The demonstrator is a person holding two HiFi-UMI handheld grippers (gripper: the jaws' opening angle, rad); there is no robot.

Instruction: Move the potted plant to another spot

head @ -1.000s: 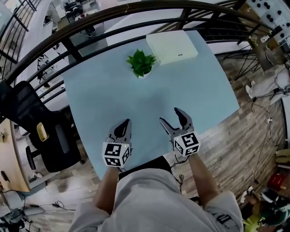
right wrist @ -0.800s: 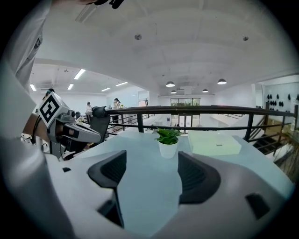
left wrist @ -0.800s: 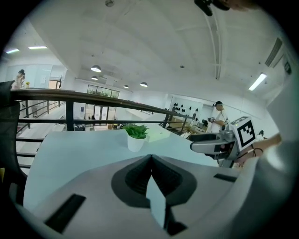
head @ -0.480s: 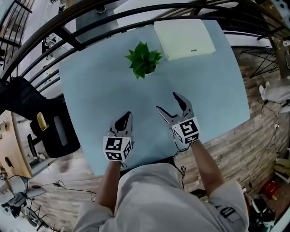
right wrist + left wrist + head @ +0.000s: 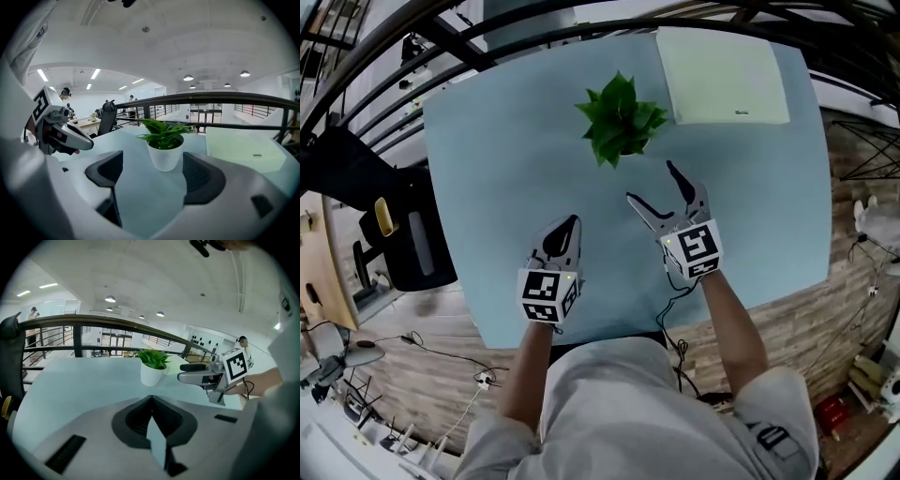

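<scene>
The potted plant (image 5: 619, 120), green leaves in a small white pot (image 5: 164, 157), stands upright on the far middle of the light blue table (image 5: 487, 150). My right gripper (image 5: 649, 182) is open just short of the plant, to its near right. Its jaws have just been opening, and nothing is between them. In the right gripper view the pot sits ahead of the right gripper (image 5: 154, 174), beyond the fingertips and apart from them. My left gripper (image 5: 569, 225) is shut and empty, farther back on the left. The left gripper view shows the plant (image 5: 152, 365) well ahead of my left gripper (image 5: 151, 398).
A flat white box (image 5: 727, 64) lies at the table's far right corner, close behind the plant. A dark railing (image 5: 394, 56) curves round the table's far side. A black office chair (image 5: 398, 234) stands off the left edge. Wooden floor shows to the right.
Both grippers have moved forward over the table toward the plant. The right gripper's jaws have spread wider. The plant and box have not moved on the table.
</scene>
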